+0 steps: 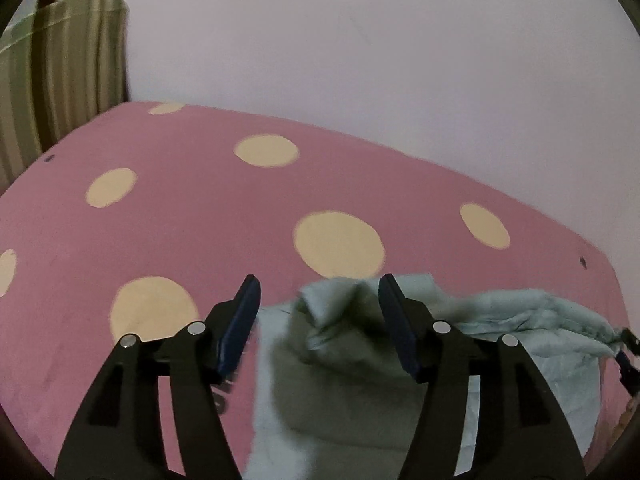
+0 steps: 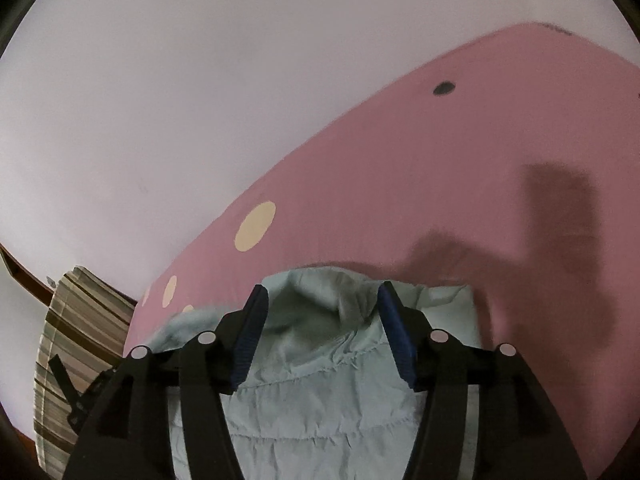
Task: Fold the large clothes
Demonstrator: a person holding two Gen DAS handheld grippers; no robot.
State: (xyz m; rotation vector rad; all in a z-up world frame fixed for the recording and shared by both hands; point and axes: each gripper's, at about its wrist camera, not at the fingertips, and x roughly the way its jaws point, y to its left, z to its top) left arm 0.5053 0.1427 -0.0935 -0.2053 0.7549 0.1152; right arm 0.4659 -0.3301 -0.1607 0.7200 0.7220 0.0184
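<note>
Left wrist view: the left gripper point(image 1: 316, 292) hangs with fingers apart – as does the right gripper point(image 2: 322, 300) – over a crumpled pale-green garment point(image 2: 304, 364) on the pink spotted bedsheet point(image 1: 180, 208), neither pinching it.

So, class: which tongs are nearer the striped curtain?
Left. The left tongs sit on the curtain's side of the pale green garment; the right tongs sit at its far end.

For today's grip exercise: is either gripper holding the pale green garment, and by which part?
Nothing is held. Both the left gripper and right gripper stand open over the pale green garment, whose raised folds lie between the fingers, unpinched.
</note>
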